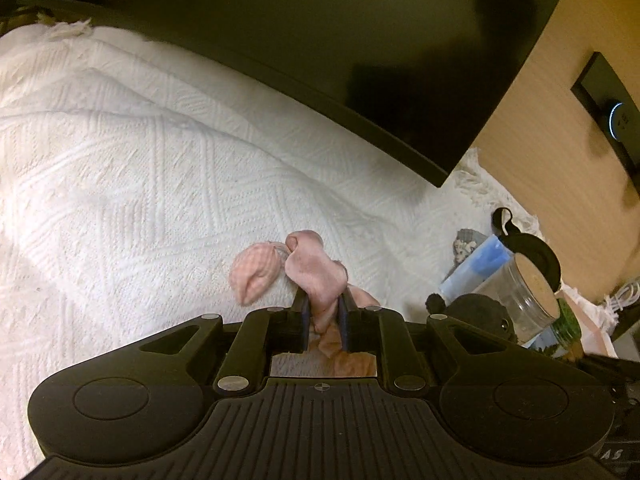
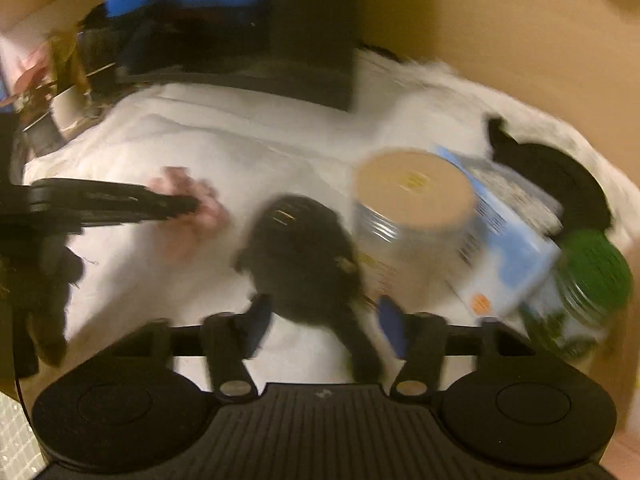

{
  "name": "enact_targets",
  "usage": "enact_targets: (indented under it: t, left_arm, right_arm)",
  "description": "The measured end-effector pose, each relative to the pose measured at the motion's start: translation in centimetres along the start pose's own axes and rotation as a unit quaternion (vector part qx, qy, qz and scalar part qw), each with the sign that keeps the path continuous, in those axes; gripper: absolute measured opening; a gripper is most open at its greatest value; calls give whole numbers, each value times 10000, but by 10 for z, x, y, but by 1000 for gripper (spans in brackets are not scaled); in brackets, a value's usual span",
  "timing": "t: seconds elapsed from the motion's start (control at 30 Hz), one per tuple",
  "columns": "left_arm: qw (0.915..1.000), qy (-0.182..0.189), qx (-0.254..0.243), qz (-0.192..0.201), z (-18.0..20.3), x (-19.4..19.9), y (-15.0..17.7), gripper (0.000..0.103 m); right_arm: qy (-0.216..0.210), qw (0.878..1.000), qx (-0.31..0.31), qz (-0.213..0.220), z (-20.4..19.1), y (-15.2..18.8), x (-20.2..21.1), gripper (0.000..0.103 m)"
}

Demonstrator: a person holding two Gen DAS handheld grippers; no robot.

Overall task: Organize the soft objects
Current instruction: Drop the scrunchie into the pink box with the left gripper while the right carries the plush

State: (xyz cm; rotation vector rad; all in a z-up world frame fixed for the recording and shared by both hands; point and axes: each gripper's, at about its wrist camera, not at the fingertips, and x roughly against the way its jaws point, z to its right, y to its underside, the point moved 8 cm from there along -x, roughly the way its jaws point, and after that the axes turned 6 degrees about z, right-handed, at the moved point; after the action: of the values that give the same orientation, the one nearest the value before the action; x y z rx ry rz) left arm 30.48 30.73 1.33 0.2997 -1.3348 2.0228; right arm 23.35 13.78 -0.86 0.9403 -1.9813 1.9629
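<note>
From the left wrist, we saw a white knitted blanket [image 1: 140, 168] under a dark monitor [image 1: 320, 60], our left gripper [image 1: 324, 304] clenched on a pink soft cloth [image 1: 316, 272]. From the blurred right wrist view, our right gripper [image 2: 324, 320] stood released around a black plush toy [image 2: 300, 248] on the blanket; the blue box's [image 2: 508, 240] print was unreadable.

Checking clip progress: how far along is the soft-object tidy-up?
Nothing looks sorted yet. In hand: the left hand-held gripper is shut on the pink fabric piece over the white blanket. The right hand-held gripper is open around the black plush toy, not pressing on it. Left: placing both; no destination visible. The jar and blue box sit beside them.
</note>
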Motion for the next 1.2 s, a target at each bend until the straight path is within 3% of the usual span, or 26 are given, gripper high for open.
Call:
enact_targets:
  t: [0.1,0.23,0.3,0.47,0.63,0.77,0.93,1.2]
  left_arm:
    - [10000,-25,-16,22,0,3,1,18]
    - [10000,-20,-16,-12,0,4,1,17]
    - [10000,-6,40,-24,-1,4,1,17]
    - [9998,-116,-72,160,0,11,-9,14]
    - [9980,-6,-262,578,25,33,-42,13]
    - [9931,307,-625,948,74,53,-74,13]
    - [9853,861,-960,1122,150,62,-90,13]
    - [9668,2067,-1369,615,291,42,-59,13]
  right_arm:
    - [277,9995,116,35,-18,-4,-26,74]
    - [735,9942,651,442,-40,-10,-42,75]
    - [849,9913,907,442,-46,-13,-45,69]
    - [375,9958,810,209,-44,-30,-35,64]
    - [-16,9982,365,480,-33,-70,11,64]
    - [-109,9948,327,953,-17,-99,67,64]
    - [386,9873,359,1501,30,-119,131,64]
    - [1464,9733,-79,1766,147,-97,215,64]
